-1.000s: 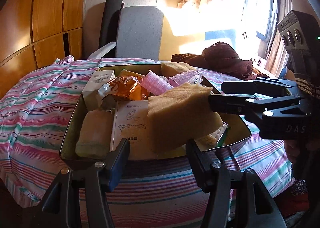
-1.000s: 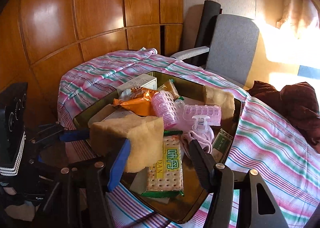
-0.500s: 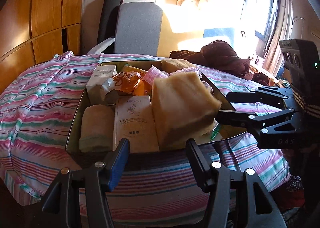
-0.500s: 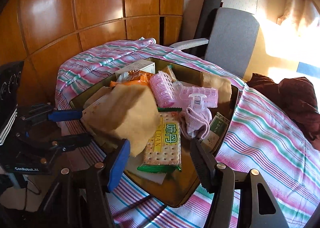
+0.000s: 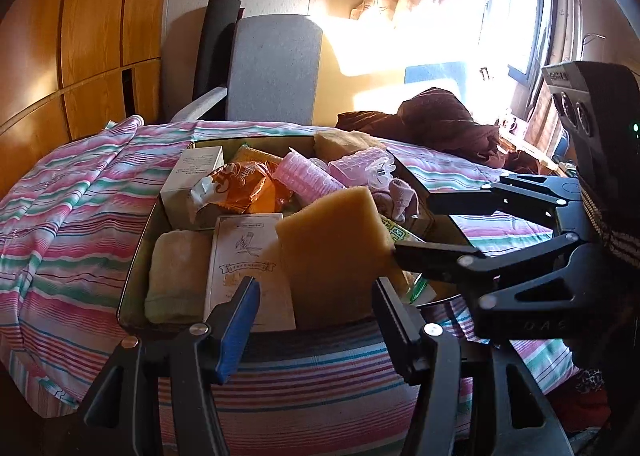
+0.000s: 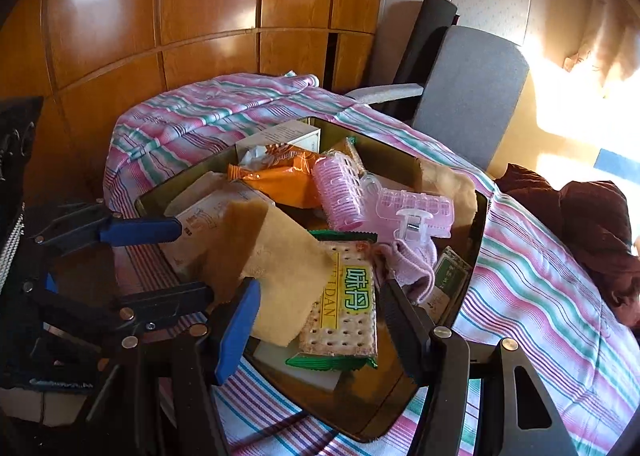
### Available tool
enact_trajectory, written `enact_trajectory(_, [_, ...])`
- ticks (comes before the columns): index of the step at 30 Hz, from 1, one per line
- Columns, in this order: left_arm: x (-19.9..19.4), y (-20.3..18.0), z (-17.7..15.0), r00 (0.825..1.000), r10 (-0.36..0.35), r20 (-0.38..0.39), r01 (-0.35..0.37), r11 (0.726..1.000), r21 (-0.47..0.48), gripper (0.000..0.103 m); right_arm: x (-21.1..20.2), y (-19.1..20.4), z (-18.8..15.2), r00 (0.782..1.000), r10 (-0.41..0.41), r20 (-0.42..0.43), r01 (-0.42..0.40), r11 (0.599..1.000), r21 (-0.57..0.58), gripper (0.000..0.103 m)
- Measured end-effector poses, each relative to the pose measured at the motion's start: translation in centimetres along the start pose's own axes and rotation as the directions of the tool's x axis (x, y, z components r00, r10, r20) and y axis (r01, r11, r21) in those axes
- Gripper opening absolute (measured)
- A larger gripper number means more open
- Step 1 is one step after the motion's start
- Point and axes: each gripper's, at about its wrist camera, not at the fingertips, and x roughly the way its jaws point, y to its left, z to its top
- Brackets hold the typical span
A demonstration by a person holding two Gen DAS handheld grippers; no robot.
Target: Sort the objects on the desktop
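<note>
striped pink-and-green cloth (image 5: 72, 224) covers the bed you are working over, with wood panelling (image 6: 160, 16) behind and a grey chair (image 5: 276, 68) at the far side. your left gripper (image 5: 316, 312) sits spread wide at the near edge of the tray (image 5: 132, 268), nothing between its fingers. your right gripper (image 6: 320, 312) is also parted, hovering over the tray's near-right part; the yellow sponge (image 5: 332, 252) stands tilted on edge beside its left finger, and whether that finger touches it is not clear. in the left wrist view the sponge leans in the near middle of the tray, partly over the white booklet (image 5: 240, 256), with the right gripper's lower finger tip at its right edge. left of the booklet lies a folded pale towel (image 5: 176, 272). farther back sit an orange snack bag (image 5: 244, 188), a white box (image 5: 192, 176) and pink hair rollers (image 5: 308, 176). a cracker packet (image 6: 344, 304) lies near the right gripper, a pink cloth (image 6: 412, 260) just right of it. dark bedding (image 5: 436, 124) is heaped at the far right.
</note>
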Motion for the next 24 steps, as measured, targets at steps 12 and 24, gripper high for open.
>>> enact_trajectory(12, [1.6, 0.0, 0.7, 0.999, 0.045, 0.025, -0.045, 0.999, -0.003, 0.058, 1.3, -2.3, -0.1, 1.0, -0.005, 0.004, 0.005, 0.996, 0.092, 0.067])
enact_trajectory(24, [-1.1, 1.2, 0.2, 0.992, 0.093, 0.088, -0.085, 0.992, -0.094, 0.063, -0.7, -1.6, -0.9, 0.991, -0.122, 0.062, 0.103, 0.963, 0.25, 0.072])
